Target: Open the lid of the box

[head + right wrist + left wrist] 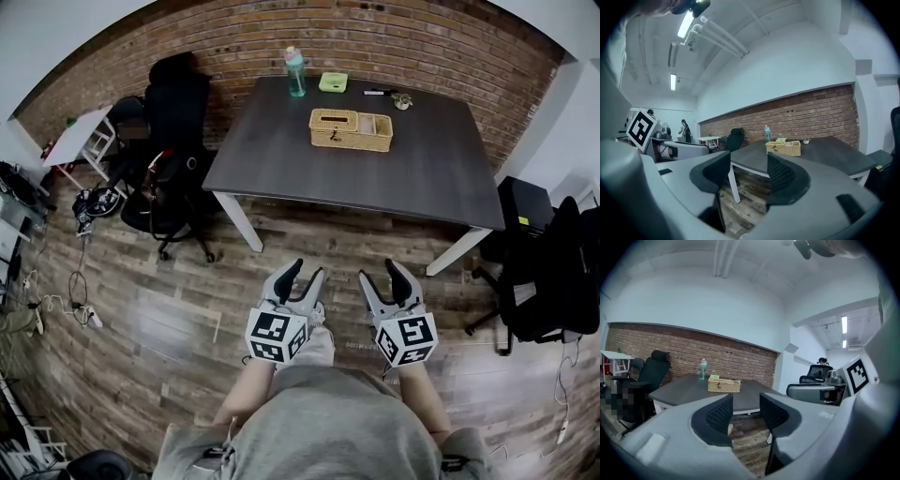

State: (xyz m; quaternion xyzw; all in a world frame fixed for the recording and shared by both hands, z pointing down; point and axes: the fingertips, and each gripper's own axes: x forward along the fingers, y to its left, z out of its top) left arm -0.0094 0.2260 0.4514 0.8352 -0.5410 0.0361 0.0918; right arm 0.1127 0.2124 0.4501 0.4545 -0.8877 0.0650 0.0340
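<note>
A woven wicker box point(351, 129) stands far back on the dark table point(281, 159); a woven lid covers its left part. It appears small and distant in the left gripper view point(724, 385) and in the right gripper view point(783, 148). Both grippers are held side by side over the wooden floor, well short of the table's near edge. My left gripper point(307, 270) point(746, 404) is open with nothing between its jaws. My right gripper point(379, 271) point(749, 166) is open and empty too.
A teal bottle point(295, 72) and a small green box point(333, 82) stand behind the wicker box. A black office chair point(173, 141) is at the table's left end, dark chairs point(553, 272) at its right. Cables point(56, 300) lie on the floor at the left.
</note>
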